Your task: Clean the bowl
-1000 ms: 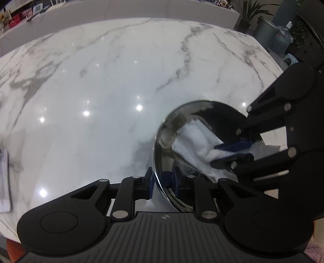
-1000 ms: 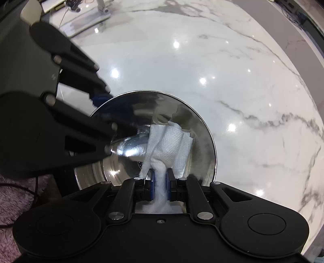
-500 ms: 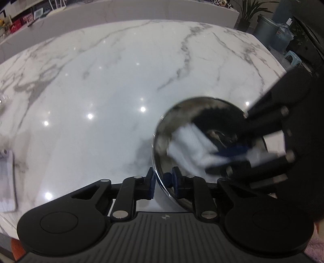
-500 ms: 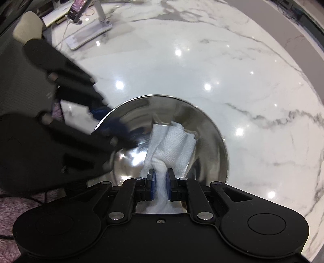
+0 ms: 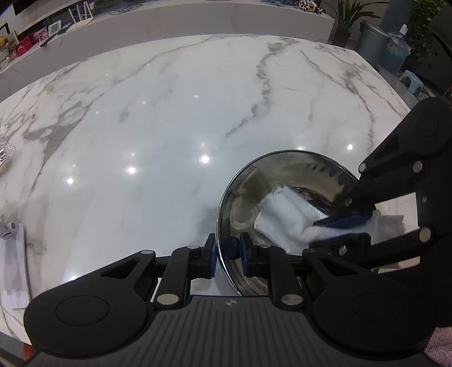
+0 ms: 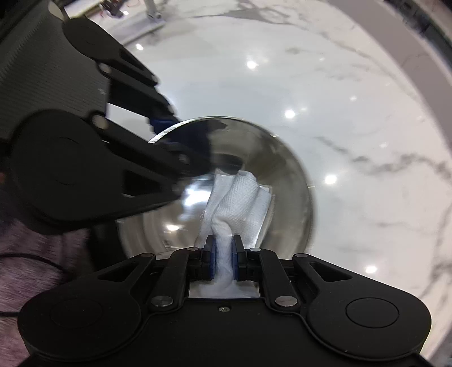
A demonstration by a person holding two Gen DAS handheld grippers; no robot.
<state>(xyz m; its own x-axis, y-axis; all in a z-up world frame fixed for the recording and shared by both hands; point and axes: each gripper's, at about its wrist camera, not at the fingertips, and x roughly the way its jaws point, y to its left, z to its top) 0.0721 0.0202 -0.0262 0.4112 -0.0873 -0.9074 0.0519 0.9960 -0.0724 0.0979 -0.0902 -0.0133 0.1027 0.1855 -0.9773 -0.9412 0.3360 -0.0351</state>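
Note:
A shiny steel bowl rests on the white marble table. My left gripper is shut on the bowl's near rim, one blue pad outside and one inside. A white paper towel lies against the bowl's inner wall, and my right gripper comes in from the right, shut on it. In the right wrist view the same towel fans out from between the pads of my right gripper into the bowl. The left gripper holds the rim at the left.
A flat white object lies at the table's left edge. A long white counter runs behind the table, with bins and plants at the back right. A phone stand sits at the table's far side in the right wrist view.
The towel has swept across the inside of the bowl with my right gripper. The left gripper keeps its hold on the rim, and the bowl has shifted slightly.

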